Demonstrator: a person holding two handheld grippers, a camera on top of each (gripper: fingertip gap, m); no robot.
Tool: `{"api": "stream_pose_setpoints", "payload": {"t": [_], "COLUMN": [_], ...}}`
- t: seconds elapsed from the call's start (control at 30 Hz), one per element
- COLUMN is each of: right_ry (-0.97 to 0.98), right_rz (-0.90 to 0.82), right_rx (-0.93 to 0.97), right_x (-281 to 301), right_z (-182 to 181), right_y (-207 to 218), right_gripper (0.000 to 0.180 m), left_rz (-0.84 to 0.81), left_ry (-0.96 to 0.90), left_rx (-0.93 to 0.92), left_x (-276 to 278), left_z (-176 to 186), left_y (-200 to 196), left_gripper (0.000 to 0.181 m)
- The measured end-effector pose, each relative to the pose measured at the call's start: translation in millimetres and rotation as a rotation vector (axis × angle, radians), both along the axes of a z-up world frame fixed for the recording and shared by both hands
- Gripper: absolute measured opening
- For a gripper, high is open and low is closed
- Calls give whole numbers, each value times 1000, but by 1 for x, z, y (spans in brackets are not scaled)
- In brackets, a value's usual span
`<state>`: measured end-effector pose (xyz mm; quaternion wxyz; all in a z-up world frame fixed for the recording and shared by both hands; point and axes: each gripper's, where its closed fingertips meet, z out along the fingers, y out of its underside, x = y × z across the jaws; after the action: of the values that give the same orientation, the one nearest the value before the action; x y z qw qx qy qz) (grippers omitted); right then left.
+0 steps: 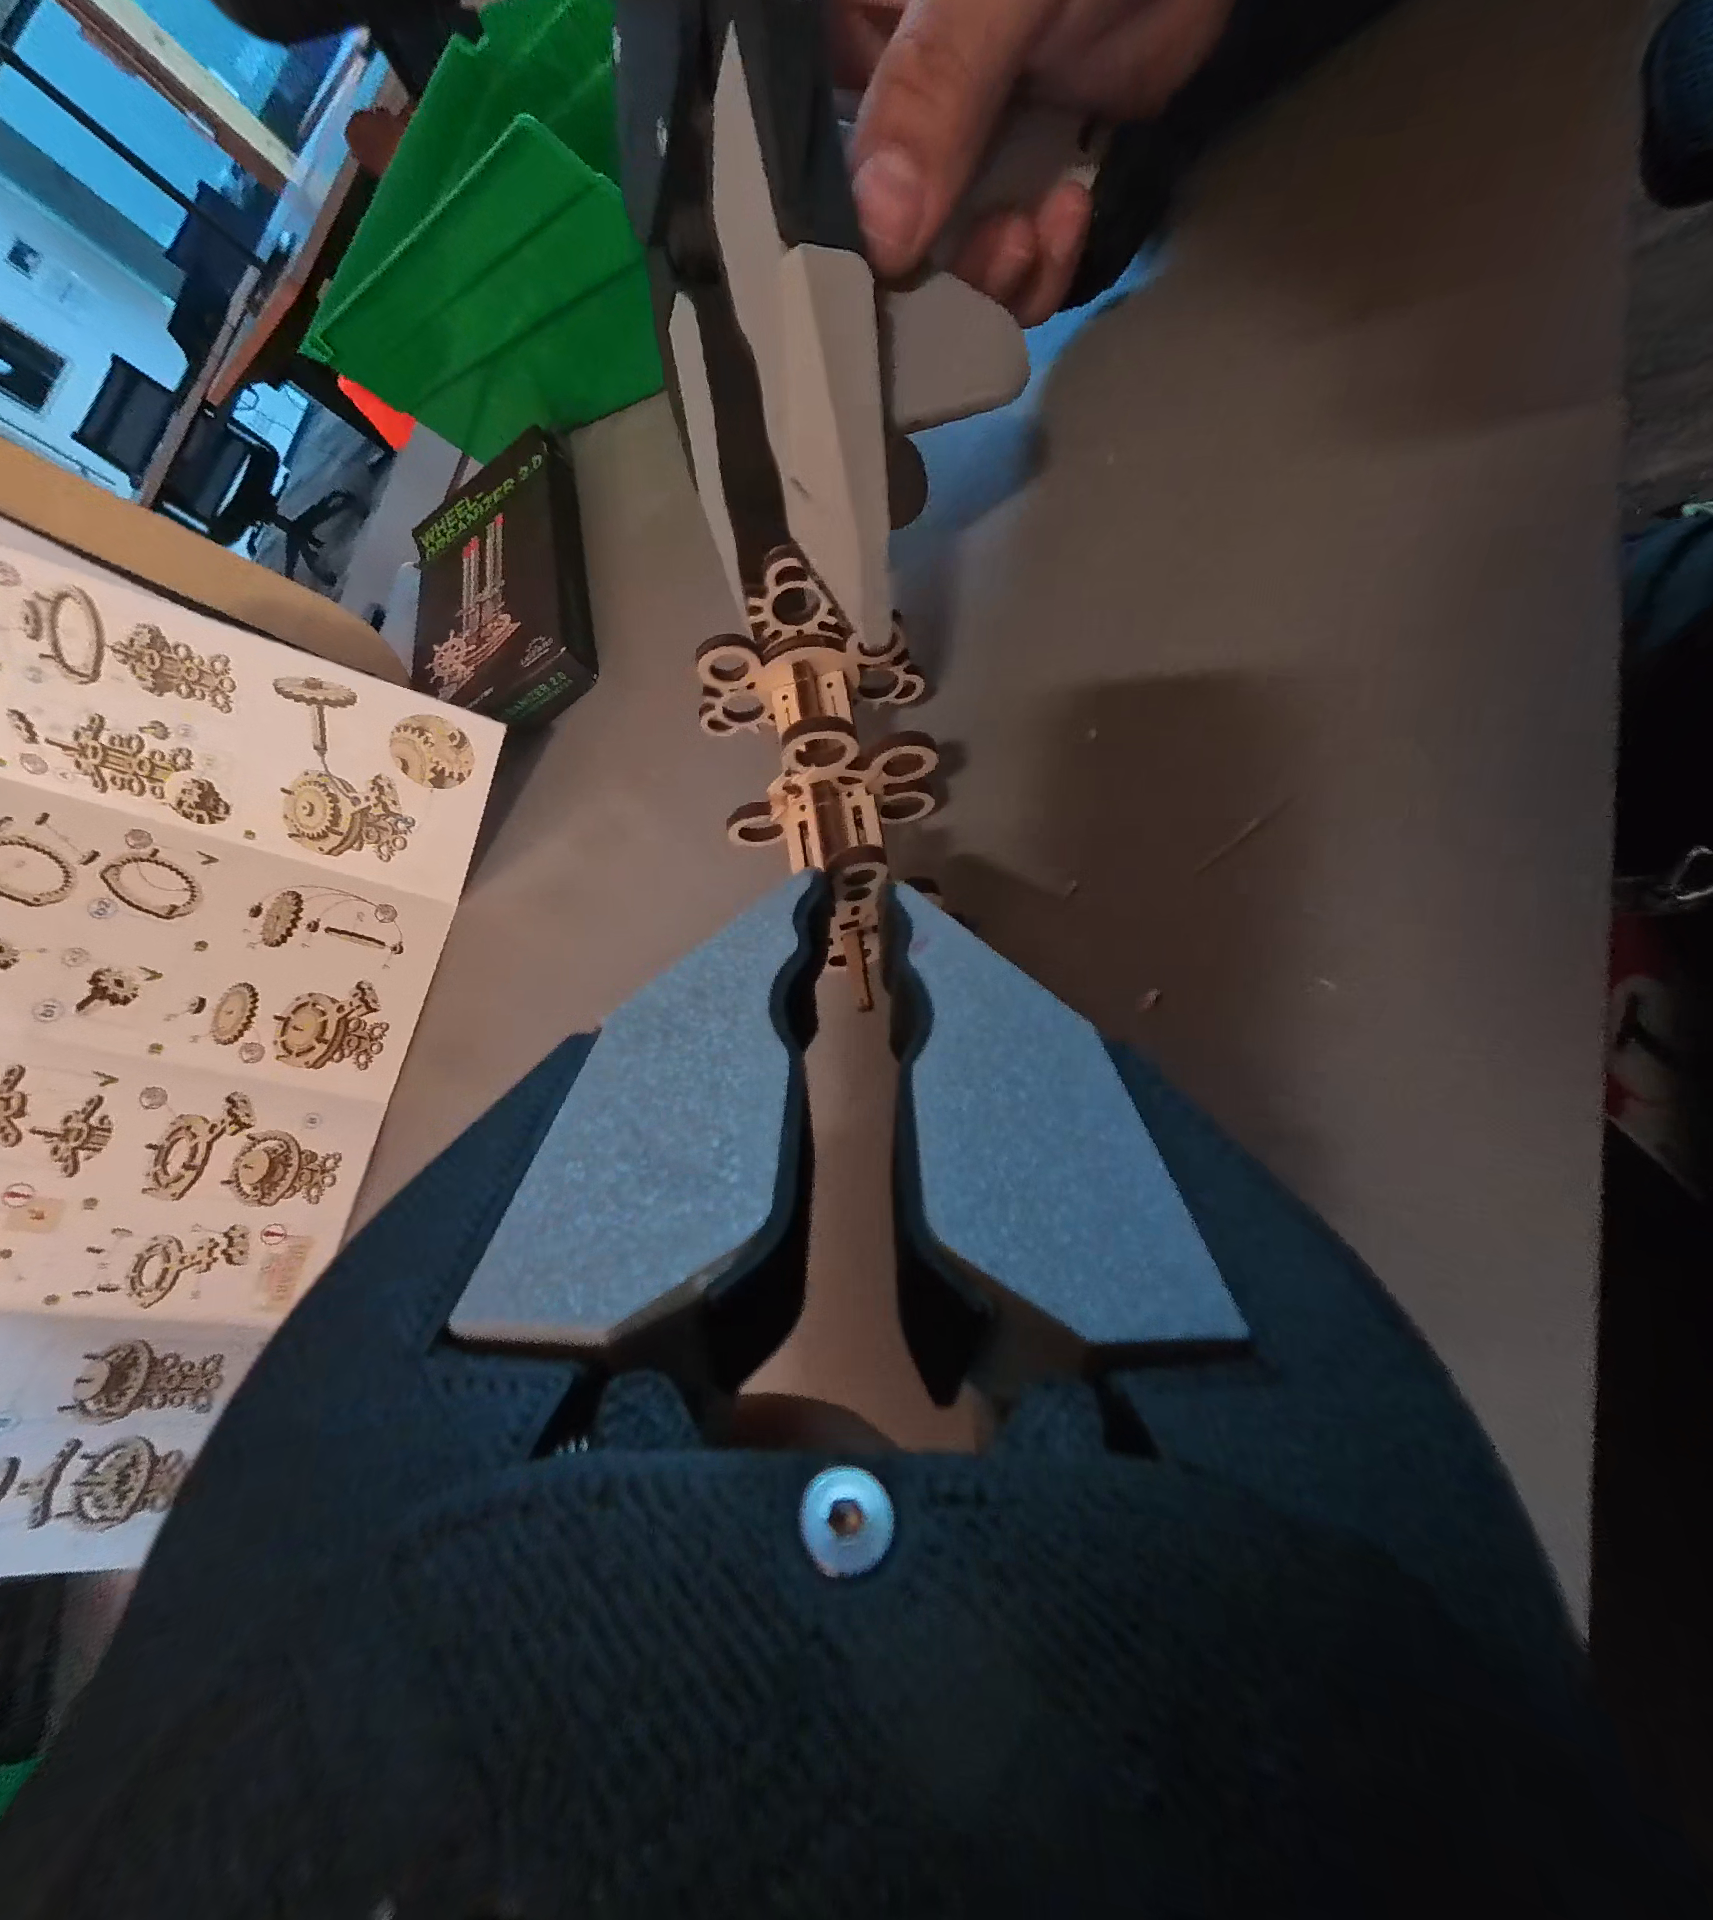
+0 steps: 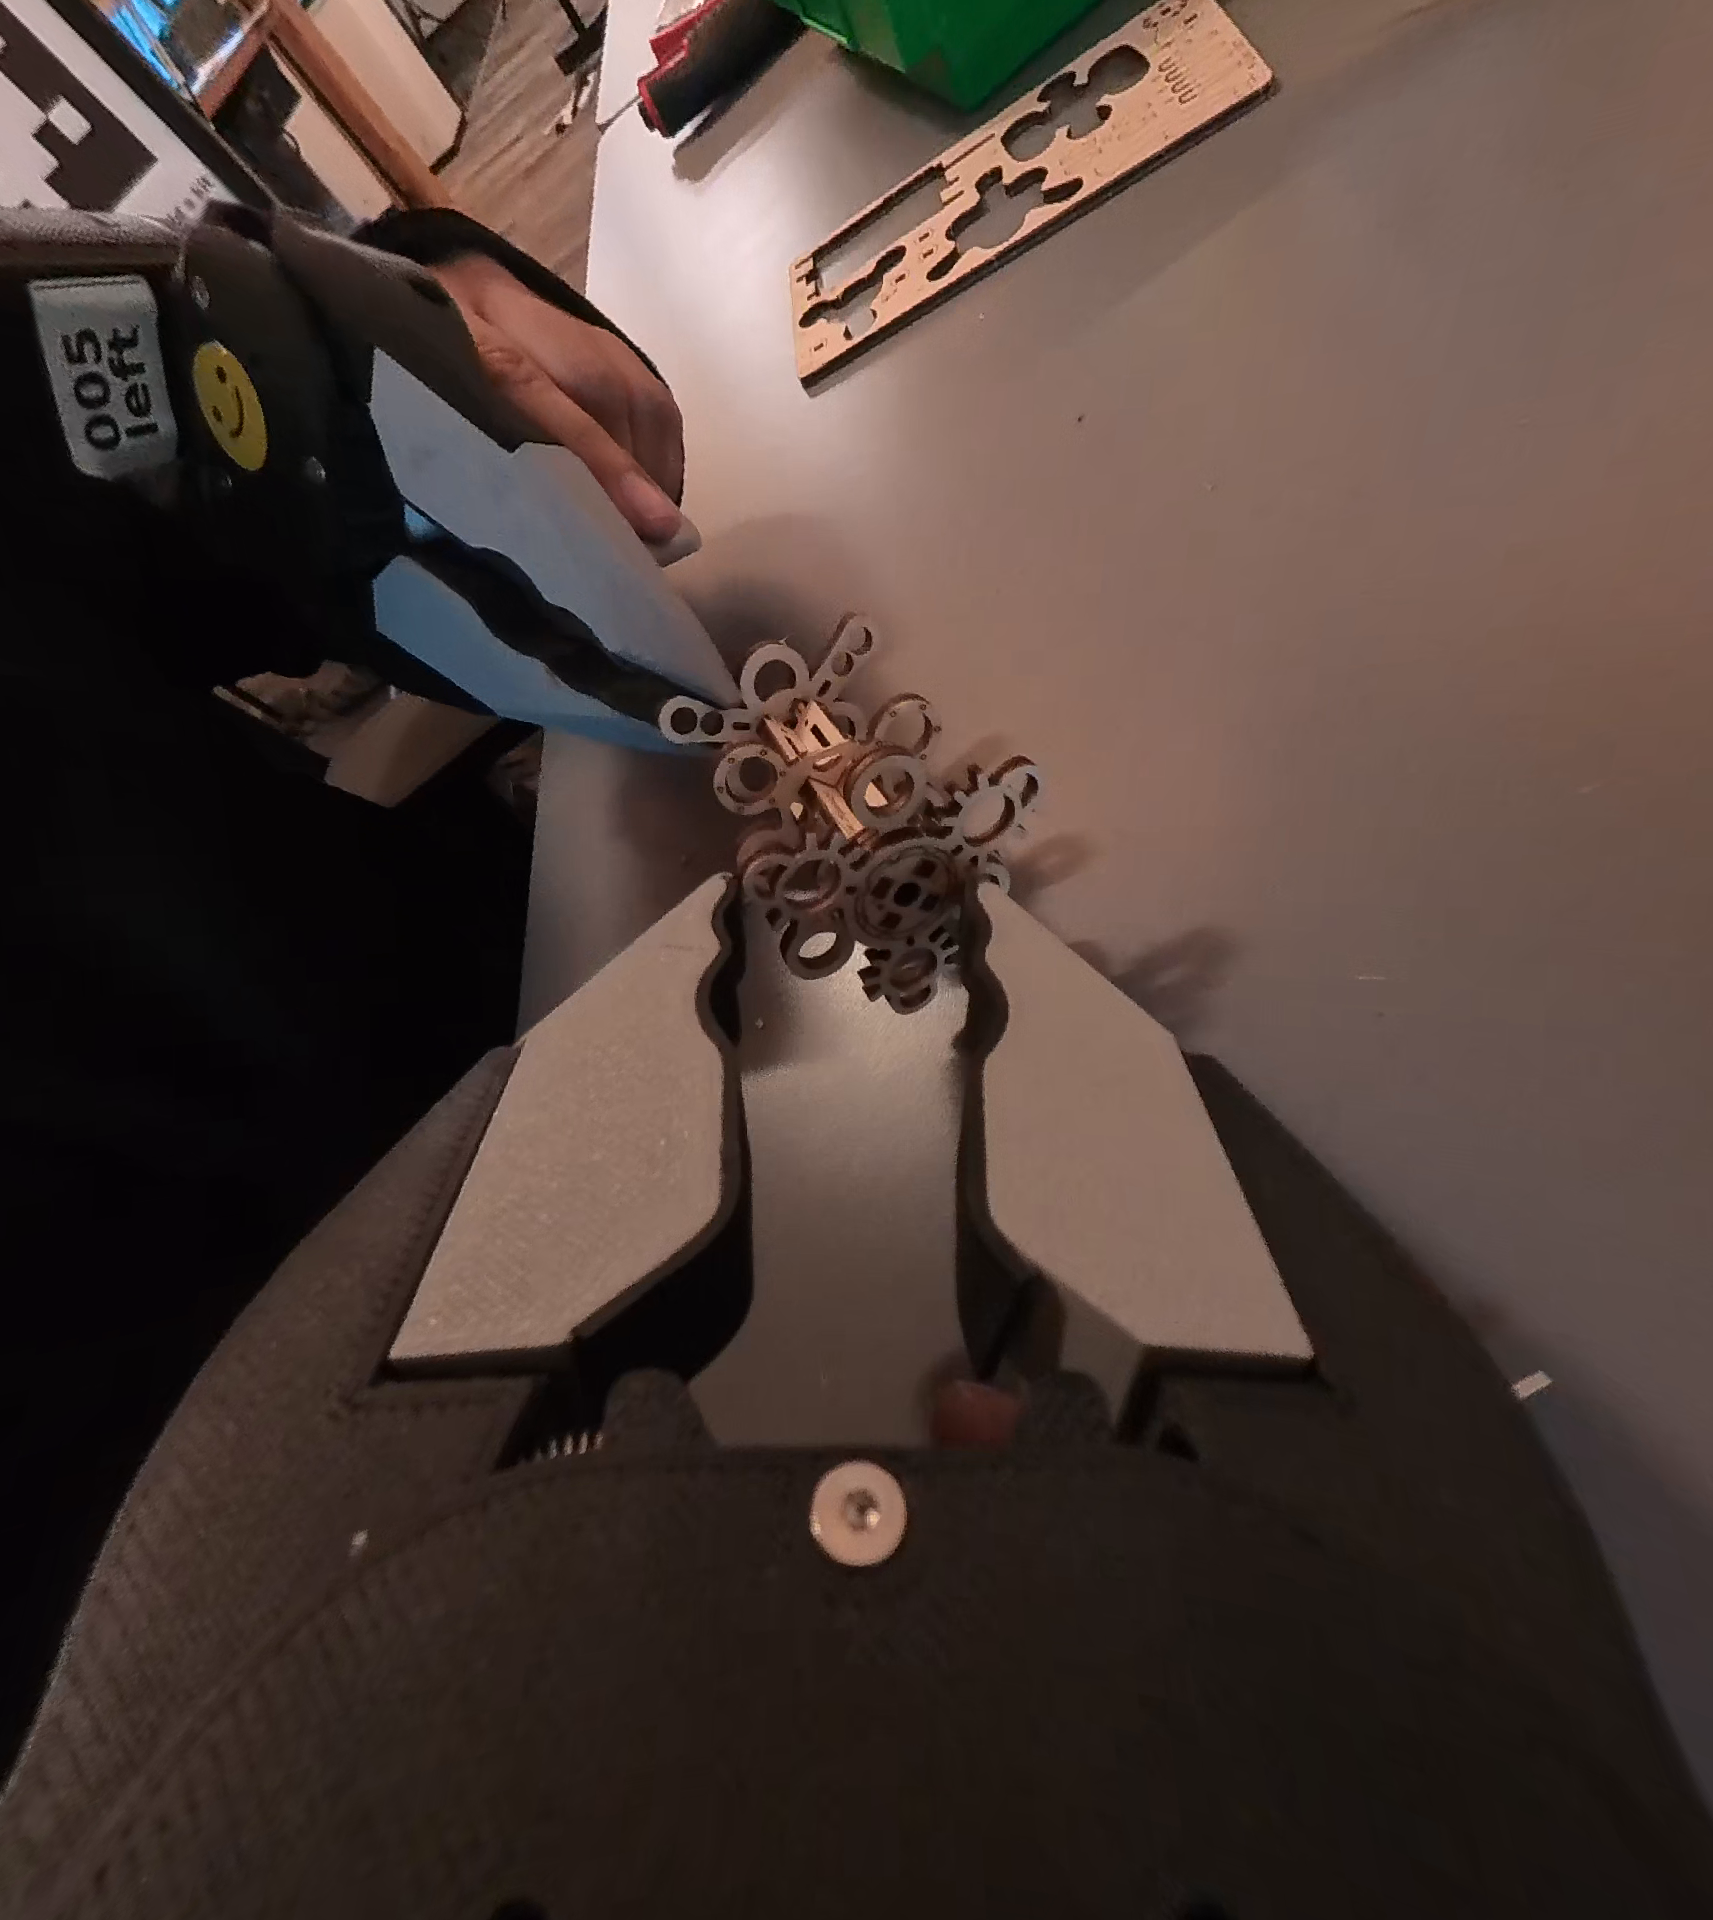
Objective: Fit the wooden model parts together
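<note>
A pale wooden model (image 1: 821, 727), a slotted shaft carrying several ring-shaped flower pieces, is held in the air over the grey table (image 1: 1247, 727). My left gripper (image 1: 854, 894) is shut on its near shaft end. My right gripper (image 1: 831, 613) comes from the top and closes on the far ring pieces. In the right wrist view the model (image 2: 831, 821) sits between my right gripper's (image 2: 862, 904) fingers, which press on the gear-like end piece. The left gripper (image 2: 712, 707) pinches the other end there.
A folded instruction sheet (image 1: 156, 935) lies at the left, with a dark box (image 1: 504, 582) and a green bin (image 1: 499, 270) behind it. A wooden cut-out sheet (image 2: 1028, 177) lies on the far table. A hand (image 1: 956, 135) holds the right gripper. The left gripper's tips are roughly 5 centimetres from the right gripper's.
</note>
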<state>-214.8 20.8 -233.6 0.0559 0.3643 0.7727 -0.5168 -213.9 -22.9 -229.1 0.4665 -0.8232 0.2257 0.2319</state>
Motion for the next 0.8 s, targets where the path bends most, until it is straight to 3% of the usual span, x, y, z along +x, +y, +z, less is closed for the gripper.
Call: {"api": "stream_pose_setpoints", "payload": {"t": [0.37, 0.8], "right_ry": [11, 32], "right_rz": [27, 50], "right_rx": [-3, 6], "right_x": [3, 3], "right_z": [2, 0], "right_y": [-1, -1], "right_gripper": [37, 33], "left_rz": [-23, -43], "left_ry": [33, -107], "left_rx": [6, 41], "left_x": [-1, -3], "left_z": [0, 0], "left_y": [-2, -3], "left_gripper": [5, 5]}}
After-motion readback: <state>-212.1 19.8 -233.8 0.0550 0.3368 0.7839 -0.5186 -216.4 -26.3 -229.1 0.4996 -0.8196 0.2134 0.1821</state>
